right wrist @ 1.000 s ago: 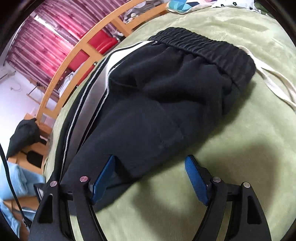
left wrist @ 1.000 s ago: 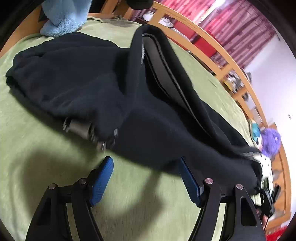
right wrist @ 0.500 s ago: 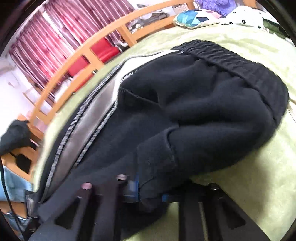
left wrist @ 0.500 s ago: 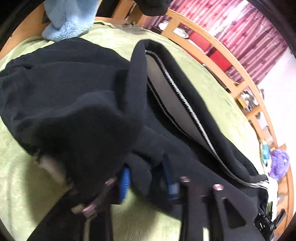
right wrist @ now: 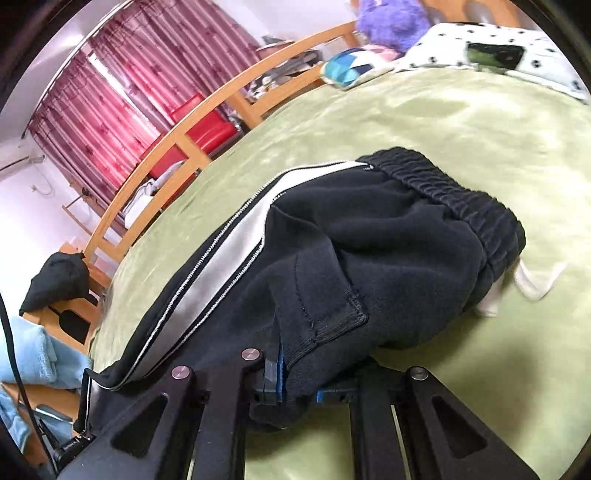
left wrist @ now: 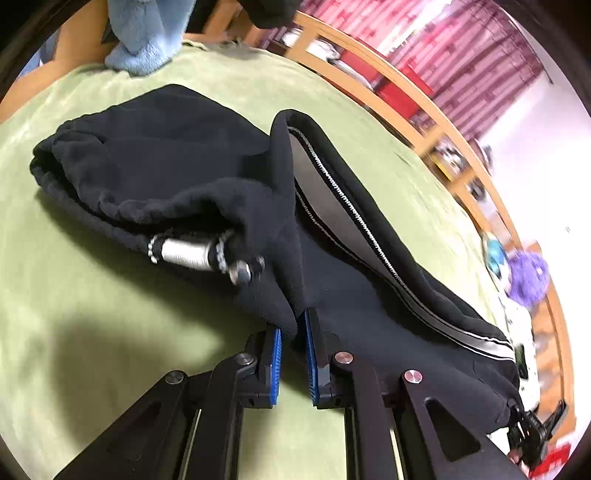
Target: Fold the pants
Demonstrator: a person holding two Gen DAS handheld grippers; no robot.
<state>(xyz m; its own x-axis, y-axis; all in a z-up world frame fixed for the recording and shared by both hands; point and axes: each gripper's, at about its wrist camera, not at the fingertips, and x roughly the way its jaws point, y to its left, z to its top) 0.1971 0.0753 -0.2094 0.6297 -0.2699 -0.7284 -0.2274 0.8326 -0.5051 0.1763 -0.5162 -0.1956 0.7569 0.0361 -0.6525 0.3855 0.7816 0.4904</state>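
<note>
On the green bed [left wrist: 92,314] the black pants [left wrist: 184,166] lie lengthwise, waistband [right wrist: 454,192] toward the upper right of the right view. Both jaws were wide a second ago; now the left gripper [left wrist: 293,354] and right gripper [right wrist: 299,376] have clamped the near edge, so a lengthwise fold looks ready. A blue towel [left wrist: 144,33] sits upper left, clear of the path; the white drawstring [right wrist: 532,284] trails loose.
</note>
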